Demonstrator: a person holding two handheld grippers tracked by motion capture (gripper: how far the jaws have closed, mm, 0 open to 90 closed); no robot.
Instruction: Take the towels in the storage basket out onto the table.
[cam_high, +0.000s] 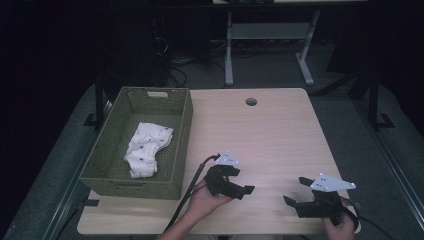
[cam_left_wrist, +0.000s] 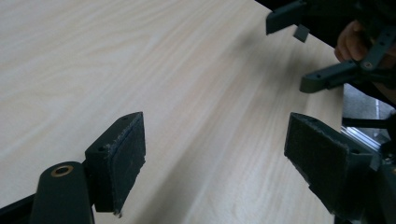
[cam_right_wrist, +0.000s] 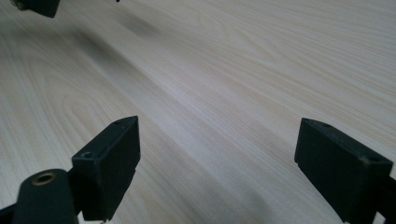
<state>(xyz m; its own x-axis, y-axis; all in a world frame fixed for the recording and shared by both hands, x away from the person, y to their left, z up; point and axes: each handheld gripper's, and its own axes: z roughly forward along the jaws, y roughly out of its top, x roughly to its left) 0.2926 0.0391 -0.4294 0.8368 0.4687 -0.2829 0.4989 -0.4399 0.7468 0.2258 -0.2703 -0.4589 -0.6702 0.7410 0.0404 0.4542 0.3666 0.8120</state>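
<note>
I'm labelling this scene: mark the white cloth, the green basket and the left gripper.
white cloth (cam_high: 146, 150), high view, its middle.
green basket (cam_high: 186, 131), high view, right rim.
left gripper (cam_high: 240, 181), high view, between its open jaws.

green basket (cam_high: 114, 165), white cloth (cam_high: 146, 148) inside

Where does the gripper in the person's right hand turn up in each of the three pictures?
High view: right gripper low right, over the table.
Left gripper view: right gripper at top right, jaws apart.
Right gripper view: right gripper at the bottom, jaws wide apart.
Shared landmark: the pale wooden table.
</note>
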